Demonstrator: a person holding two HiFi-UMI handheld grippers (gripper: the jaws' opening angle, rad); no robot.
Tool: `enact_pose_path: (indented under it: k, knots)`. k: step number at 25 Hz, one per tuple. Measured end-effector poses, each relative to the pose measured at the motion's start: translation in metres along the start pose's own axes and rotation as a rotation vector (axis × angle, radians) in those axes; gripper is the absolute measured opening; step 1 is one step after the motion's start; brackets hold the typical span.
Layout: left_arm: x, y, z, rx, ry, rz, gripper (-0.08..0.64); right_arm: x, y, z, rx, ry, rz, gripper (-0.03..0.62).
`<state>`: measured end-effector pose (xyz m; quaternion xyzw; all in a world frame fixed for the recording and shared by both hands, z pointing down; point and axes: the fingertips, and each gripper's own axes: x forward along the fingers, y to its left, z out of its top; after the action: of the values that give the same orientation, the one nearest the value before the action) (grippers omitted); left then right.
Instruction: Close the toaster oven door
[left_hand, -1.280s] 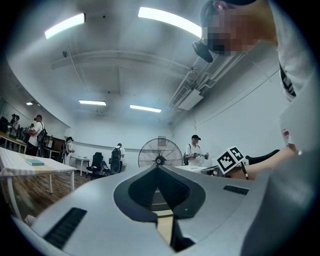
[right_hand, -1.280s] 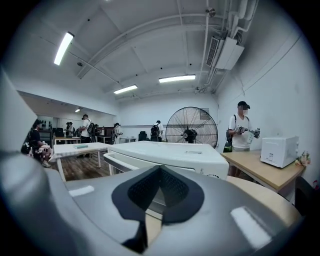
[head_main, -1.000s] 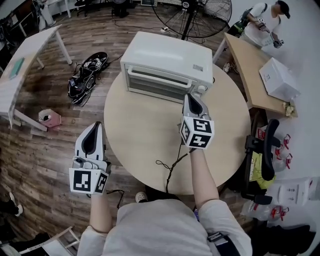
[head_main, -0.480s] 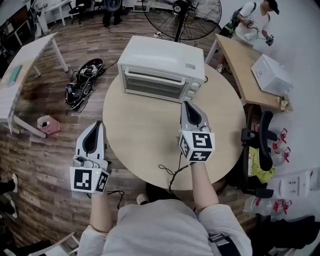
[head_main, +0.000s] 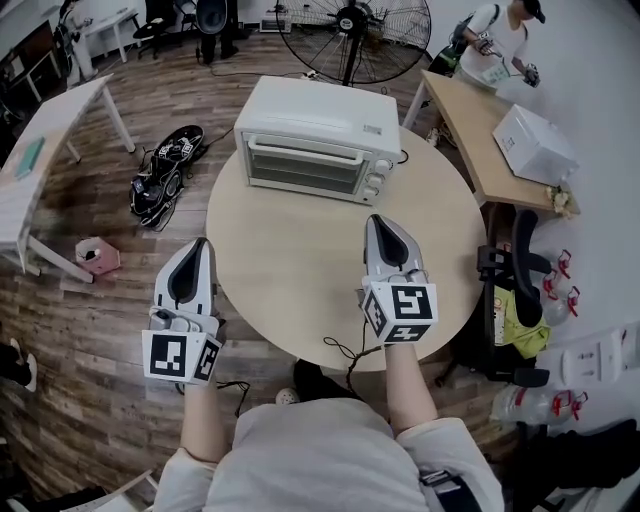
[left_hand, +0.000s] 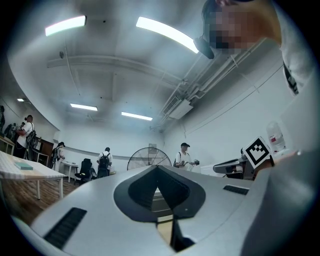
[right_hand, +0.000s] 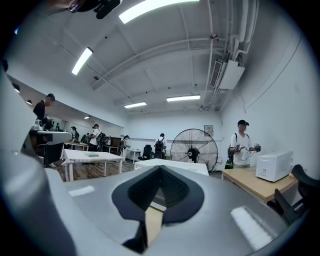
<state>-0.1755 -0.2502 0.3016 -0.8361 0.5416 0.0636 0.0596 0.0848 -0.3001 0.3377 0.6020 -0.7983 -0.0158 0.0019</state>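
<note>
The white toaster oven (head_main: 315, 140) stands at the far side of the round beige table (head_main: 290, 270), its glass door up and closed against the front. My right gripper (head_main: 377, 221) hovers shut over the table, a short way in front of the oven's knobs (head_main: 376, 181), touching nothing. My left gripper (head_main: 199, 244) is shut too and empty, held off the table's left edge above the floor. In the right gripper view the oven's top (right_hand: 172, 165) shows just past the closed jaws; in the left gripper view the oven's front (left_hand: 162, 201) peeks through the jaw notch.
A standing fan (head_main: 352, 25) is behind the oven. A wooden desk (head_main: 480, 130) with a white box (head_main: 535, 140) stands right, with an office chair (head_main: 520, 290) near it. A black cable (head_main: 345, 345) hangs over the table's near edge. Bags and cables (head_main: 165, 165) and a pink bin (head_main: 95, 257) lie on the floor left.
My right gripper has drawn back from the oven's front toward me, staying shut. The left gripper has kept its place.
</note>
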Motion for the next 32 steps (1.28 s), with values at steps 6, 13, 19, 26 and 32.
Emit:
enact_pose_path:
  k: [6, 13, 19, 26, 32]
  knots:
    - [-0.012, -0.009, 0.006, 0.001, -0.008, -0.011, 0.006, -0.03, 0.003, 0.01, -0.016, -0.034, -0.025, 0.011]
    - [-0.028, -0.021, 0.015, 0.012, -0.02, -0.012, 0.006, -0.063, 0.009, 0.015, -0.027, -0.052, -0.038, 0.011]
    - [-0.046, -0.026, 0.019, 0.01, -0.026, -0.01, 0.006, -0.088, 0.018, 0.019, -0.035, -0.077, -0.044, 0.011]
    - [-0.061, -0.037, 0.024, 0.009, -0.033, -0.017, 0.006, -0.113, 0.023, 0.021, -0.027, -0.096, -0.042, 0.011]
    - [-0.071, -0.043, 0.026, 0.01, -0.033, -0.03, 0.006, -0.126, 0.029, 0.023, -0.029, -0.105, -0.049, 0.011]
